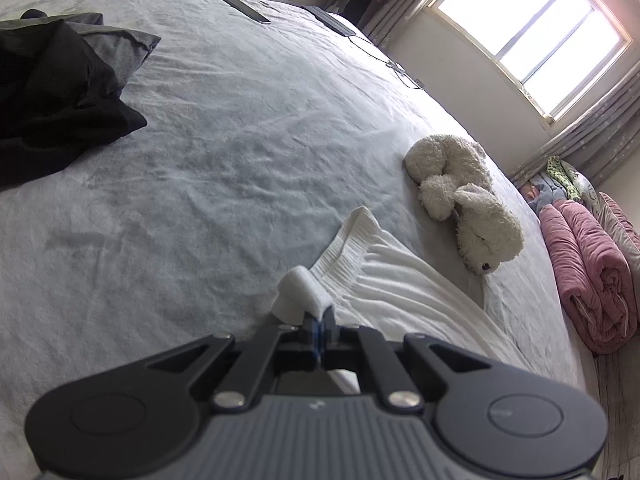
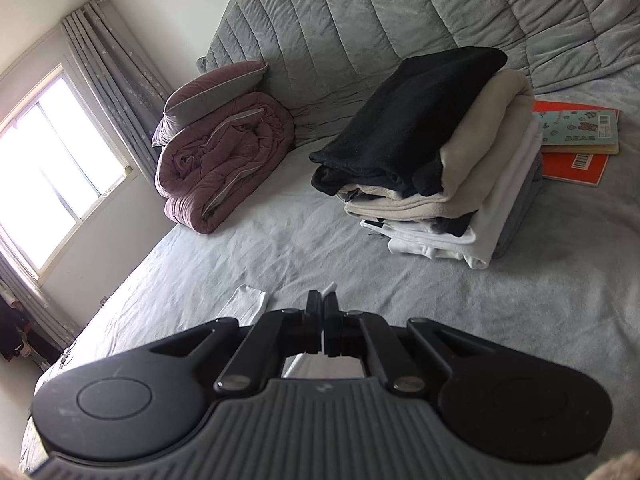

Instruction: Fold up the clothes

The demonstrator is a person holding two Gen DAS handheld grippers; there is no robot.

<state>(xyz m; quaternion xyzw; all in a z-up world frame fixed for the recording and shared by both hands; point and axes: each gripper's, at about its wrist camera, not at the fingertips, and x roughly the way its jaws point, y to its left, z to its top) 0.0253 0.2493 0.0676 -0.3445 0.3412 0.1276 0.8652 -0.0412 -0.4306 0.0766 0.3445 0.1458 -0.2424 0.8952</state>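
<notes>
A white ribbed knit garment [image 1: 400,284] lies on the grey bedsheet [image 1: 224,152], its ribbed hem running up from my left gripper [image 1: 319,312]. That gripper is shut on a bunched fold of the white fabric at the hem's near end. In the right wrist view my right gripper [image 2: 322,300] is shut too, with a small tip of the white garment [image 2: 330,289] pinched between its pads. A corner of the same cloth [image 2: 250,300] shows just left of it. Further back a stack of folded clothes [image 2: 424,160] stands on the bed, black on top.
A white plush rabbit [image 1: 464,196] lies right of the garment. Dark unfolded clothes [image 1: 52,88] are heaped at far left. A rolled pink quilt [image 2: 224,160] and pillow sit by the headboard, books [image 2: 576,140] behind the stack. Phones or tablets [image 1: 244,8] rest at the bed's far edge.
</notes>
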